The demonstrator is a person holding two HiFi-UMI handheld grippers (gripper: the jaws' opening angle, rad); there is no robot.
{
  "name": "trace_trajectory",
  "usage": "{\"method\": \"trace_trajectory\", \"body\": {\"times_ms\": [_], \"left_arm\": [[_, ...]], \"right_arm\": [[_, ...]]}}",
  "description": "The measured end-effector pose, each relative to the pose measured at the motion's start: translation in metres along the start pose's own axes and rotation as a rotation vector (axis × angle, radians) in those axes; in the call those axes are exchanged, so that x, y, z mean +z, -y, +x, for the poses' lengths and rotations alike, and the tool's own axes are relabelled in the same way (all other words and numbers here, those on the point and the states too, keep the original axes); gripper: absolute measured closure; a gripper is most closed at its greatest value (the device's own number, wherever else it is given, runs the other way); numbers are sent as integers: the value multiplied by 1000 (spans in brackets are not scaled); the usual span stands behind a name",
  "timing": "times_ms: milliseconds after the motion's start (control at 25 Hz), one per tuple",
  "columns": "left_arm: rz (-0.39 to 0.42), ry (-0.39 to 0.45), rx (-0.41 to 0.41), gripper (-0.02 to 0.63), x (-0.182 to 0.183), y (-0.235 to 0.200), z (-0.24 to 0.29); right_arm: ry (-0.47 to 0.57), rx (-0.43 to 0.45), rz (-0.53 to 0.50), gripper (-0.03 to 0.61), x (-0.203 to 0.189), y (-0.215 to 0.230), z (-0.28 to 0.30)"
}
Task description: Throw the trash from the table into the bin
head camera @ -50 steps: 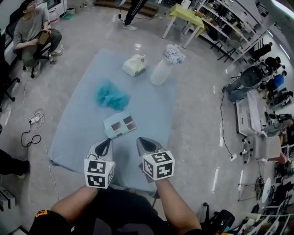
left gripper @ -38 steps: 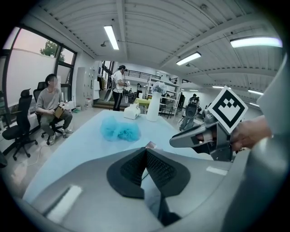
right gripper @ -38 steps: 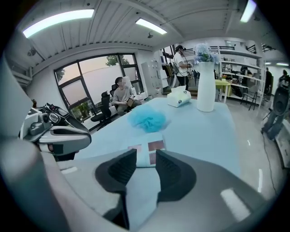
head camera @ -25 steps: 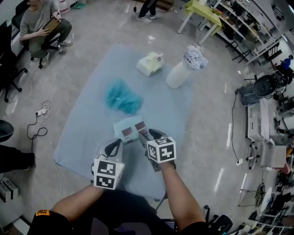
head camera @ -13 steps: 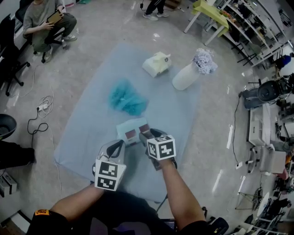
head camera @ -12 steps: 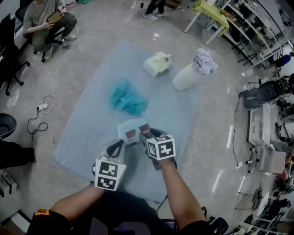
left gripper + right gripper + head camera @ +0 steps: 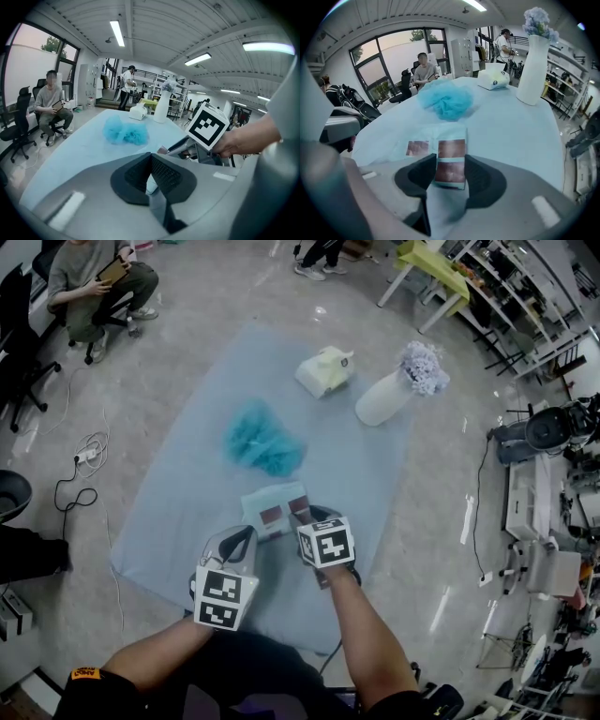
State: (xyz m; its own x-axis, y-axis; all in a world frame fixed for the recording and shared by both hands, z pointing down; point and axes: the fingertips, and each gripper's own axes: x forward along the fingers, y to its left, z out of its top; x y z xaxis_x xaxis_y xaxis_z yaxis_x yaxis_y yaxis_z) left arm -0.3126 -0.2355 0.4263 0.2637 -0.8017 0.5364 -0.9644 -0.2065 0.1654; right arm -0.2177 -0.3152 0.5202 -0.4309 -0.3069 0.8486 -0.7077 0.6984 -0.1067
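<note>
Early stage – nothing binned, no bin in view. Right tool (image 7: 451, 163) just closing, pads on packet (image 7: 269, 511) lying on worktop's (image 7: 183, 484) near half. Left tool (image 7: 150, 157) clenched, empty – yet to lift and bin it.

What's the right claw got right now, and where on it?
The right claw, its jaws just now closing, pinches the brown-paneled packet across its near end, pads on both side edges. The packet lies on the blue cloth, not lifted.
</note>
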Motion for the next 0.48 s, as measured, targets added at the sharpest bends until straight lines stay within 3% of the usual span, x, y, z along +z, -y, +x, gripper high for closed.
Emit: {"method": "trace_trajectory", "body": {"times_ms": [240,480], "left_arm": [[-3,3,-3,606,-2,0,-2],[-3,10,-15,606,-3,-1,-6]], "right_arm": [[-17,-55,-18,497,-8,8,-6],[8,-40,35,551,-10,4,-12]]}}
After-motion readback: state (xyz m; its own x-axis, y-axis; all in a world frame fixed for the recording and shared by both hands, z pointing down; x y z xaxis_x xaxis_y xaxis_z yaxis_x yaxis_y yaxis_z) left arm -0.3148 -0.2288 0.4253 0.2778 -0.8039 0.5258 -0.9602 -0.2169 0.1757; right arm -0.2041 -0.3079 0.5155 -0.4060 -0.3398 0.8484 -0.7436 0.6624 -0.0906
